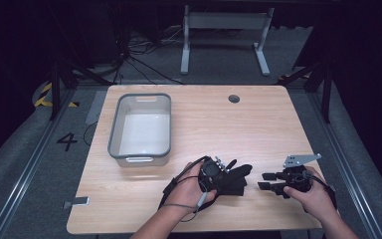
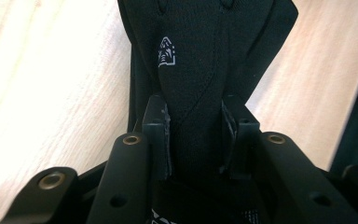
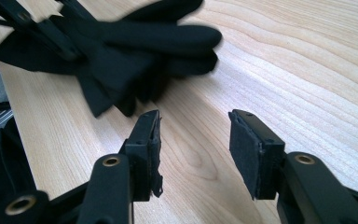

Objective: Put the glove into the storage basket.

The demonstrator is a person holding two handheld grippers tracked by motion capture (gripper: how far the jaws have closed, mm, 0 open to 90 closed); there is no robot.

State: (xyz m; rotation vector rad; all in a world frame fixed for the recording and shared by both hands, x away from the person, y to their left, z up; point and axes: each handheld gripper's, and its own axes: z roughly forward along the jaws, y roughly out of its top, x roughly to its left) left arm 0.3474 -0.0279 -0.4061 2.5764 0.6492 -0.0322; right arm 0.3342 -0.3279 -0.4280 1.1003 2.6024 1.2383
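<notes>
The black glove (image 2: 200, 70) is lying at lower centre of the high view, near the table's near edge; its cuff end is hidden under the left gripper (image 1: 222, 175) and the person's left hand (image 1: 191, 188), and whether it is one glove or a stacked pair cannot be told. In the left gripper view the jaws are pressing in on a fold of the glove from both sides, a small white logo showing above them. The right gripper (image 3: 193, 140), at lower right of the high view and just beside the glove's fingertips, is sitting with jaws apart over bare wood, nothing between them. One grey plastic tub (image 1: 139, 124) is standing at the upper left of the wooden table (image 1: 258, 124), its interior looking empty. Bare tabletop is lying between tub and far right edge. Count: one tub, two grippers.
</notes>
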